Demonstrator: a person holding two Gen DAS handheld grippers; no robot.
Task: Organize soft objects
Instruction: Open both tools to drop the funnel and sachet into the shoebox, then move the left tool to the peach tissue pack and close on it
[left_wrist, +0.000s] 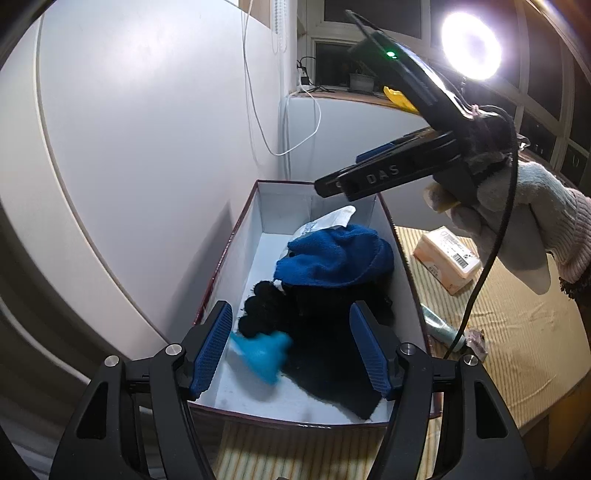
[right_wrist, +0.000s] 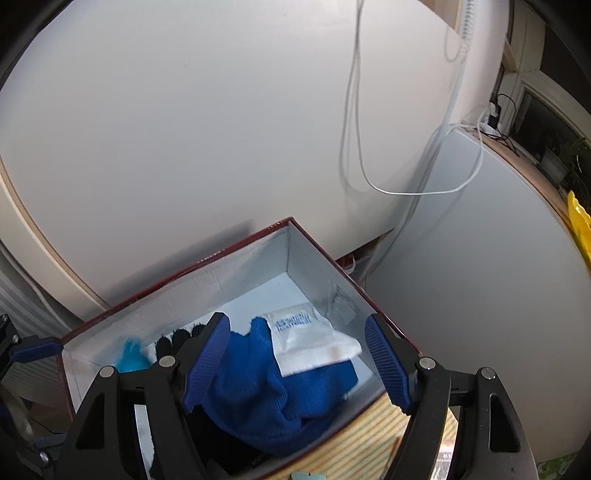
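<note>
Inside the box (left_wrist: 258, 229), white-walled with a dark red rim, lie the soft things. A blue knit cloth (left_wrist: 336, 258) sits heaped toward the far half, resting on a black cloth (left_wrist: 325, 332) that spreads over the near half of the floor. A white packet (right_wrist: 314, 341) with blue print lies on the blue cloth's far edge, one corner touching the box wall. A small light-blue item (left_wrist: 264, 350), blurred, lies on the box floor at the near left, just beside the black cloth; what it is cannot be told.

Left tool (left_wrist: 290, 350): pads apart, nothing pressed between them, poised over the near end of the box with the light-blue item and black cloth showing in the gap.

Right tool (right_wrist: 295, 363): pads apart, empty, over the far half of the box above the blue cloth and packet. In the left view it shows from the side, gripped by a hand in a pale knit glove (left_wrist: 524, 206).

Box stands on a table with a striped yellow covering (left_wrist: 517, 332), pushed against a white wall. On the covering to the right: a wrapped beige pack (left_wrist: 447, 258), and a pale green tube (left_wrist: 439, 326) near the box wall. A ring lamp (left_wrist: 471, 46) shines at upper right.
</note>
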